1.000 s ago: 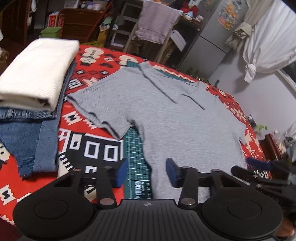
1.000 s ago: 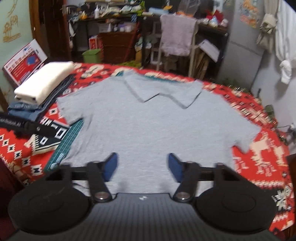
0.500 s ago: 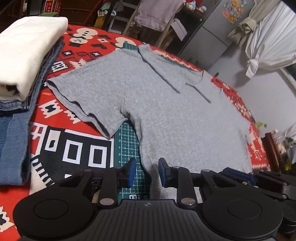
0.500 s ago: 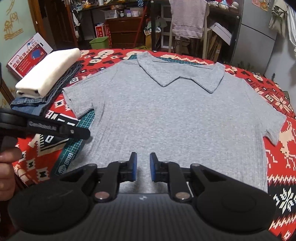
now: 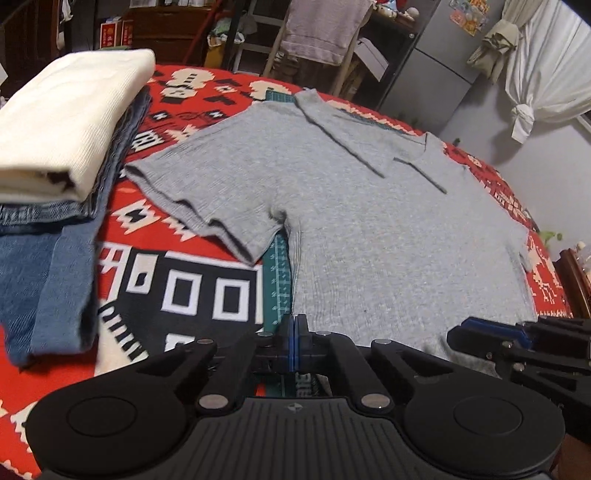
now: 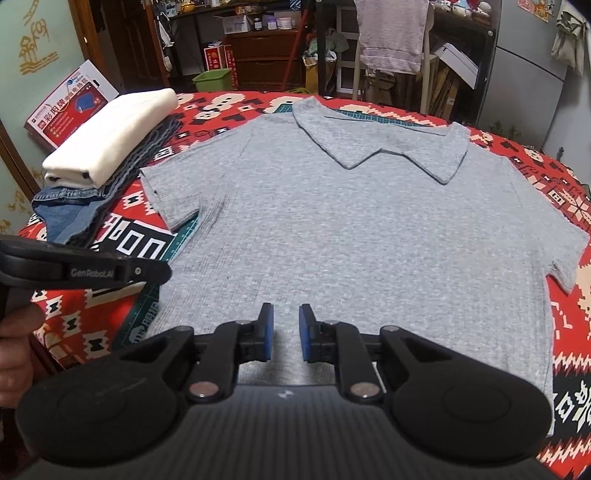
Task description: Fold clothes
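Note:
A grey collared shirt [image 5: 369, 221] lies flat, front up, on the red patterned cloth, collar at the far side [image 6: 351, 229]. My left gripper [image 5: 294, 339] is shut, pads pressed together just over the shirt's near left hem corner; no fabric shows between them. In the right wrist view its finger [image 6: 110, 271] reaches in from the left over the shirt's left edge. My right gripper [image 6: 286, 332] hovers over the near hem's middle, open by a narrow gap with nothing in it. Its blue pad [image 5: 480, 330] shows at the right of the left wrist view.
A folded cream garment [image 5: 62, 122] rests on folded jeans [image 5: 48, 266] at the left. A green cutting mat [image 5: 277, 277] peeks from under the shirt on the red patterned cloth [image 5: 147, 229]. A person's hand [image 6: 14, 332] holds the left gripper. A chair with a draped towel [image 6: 391, 33] stands behind.
The left gripper's fingers went from wide open to fully shut near the hem corner. The right gripper's fingers narrowed from wide to a small gap and stayed there.

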Demonstrator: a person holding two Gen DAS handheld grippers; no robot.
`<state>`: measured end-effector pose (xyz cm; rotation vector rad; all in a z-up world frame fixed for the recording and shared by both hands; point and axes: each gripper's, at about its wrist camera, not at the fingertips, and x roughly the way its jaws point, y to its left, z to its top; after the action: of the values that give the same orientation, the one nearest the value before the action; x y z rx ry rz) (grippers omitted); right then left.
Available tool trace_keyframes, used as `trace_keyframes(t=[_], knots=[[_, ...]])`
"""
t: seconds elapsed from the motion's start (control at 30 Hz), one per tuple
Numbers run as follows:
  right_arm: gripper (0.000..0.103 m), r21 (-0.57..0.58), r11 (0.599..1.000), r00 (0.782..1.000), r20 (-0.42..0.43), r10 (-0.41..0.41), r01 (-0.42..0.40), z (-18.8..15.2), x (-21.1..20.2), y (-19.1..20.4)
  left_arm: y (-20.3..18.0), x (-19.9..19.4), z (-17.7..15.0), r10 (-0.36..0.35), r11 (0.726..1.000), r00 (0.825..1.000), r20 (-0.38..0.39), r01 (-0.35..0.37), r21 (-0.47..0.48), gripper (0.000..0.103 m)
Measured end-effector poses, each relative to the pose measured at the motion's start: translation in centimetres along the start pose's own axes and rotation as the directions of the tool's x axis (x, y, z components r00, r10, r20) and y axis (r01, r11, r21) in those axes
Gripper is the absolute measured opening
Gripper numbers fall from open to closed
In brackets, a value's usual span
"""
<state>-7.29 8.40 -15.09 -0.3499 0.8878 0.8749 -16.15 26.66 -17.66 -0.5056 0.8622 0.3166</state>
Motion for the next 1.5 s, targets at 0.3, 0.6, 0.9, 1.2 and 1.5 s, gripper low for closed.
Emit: trace_keyframes(t=[0.3, 0.6, 0.9, 1.2, 1.5], knots=[[0.017, 0.030, 0.999, 1.000, 0.007, -0.010, 0.010, -0.1, -0.4, -1.2, -0.1, 0.0, 1.1, -0.032, 0.999, 0.999, 0.011, 0.032, -0.019, 0.009], [0.017, 0.124, 0.991, 0.999, 0.008, -0.043, 0.042, -0.4, -0.9, -4.8, -0.2, 2.6, 4.3, 0.001, 1.000, 0.999, 0.036, 0.000, -0.018, 0.009], [0.017, 0.148, 0.988, 0.999, -0.007, -0.042, 0.043, -0.3, -0.1, -5.8, -2.4, 4.0, 4.9, 0.119, 0.986, 0.991, 0.061, -0.125, 0.111, 0.000], [0.017, 0.152, 0.988, 1.000, -0.014, -0.016, 0.018, -0.3, 0.6, -5.8, -1.6, 3.3, 4.8, 0.170, 0.972, 0.984, 0.046, -0.175, 0.157, 0.000], [0.017, 0.123, 0.992, 0.999, -0.003, 0.039, -0.038, -0.2, 0.5, -4.5, 1.5, 0.7, 3.8, -0.074, 0.995, 0.997, -0.013, 0.073, -0.061, 0.001]])
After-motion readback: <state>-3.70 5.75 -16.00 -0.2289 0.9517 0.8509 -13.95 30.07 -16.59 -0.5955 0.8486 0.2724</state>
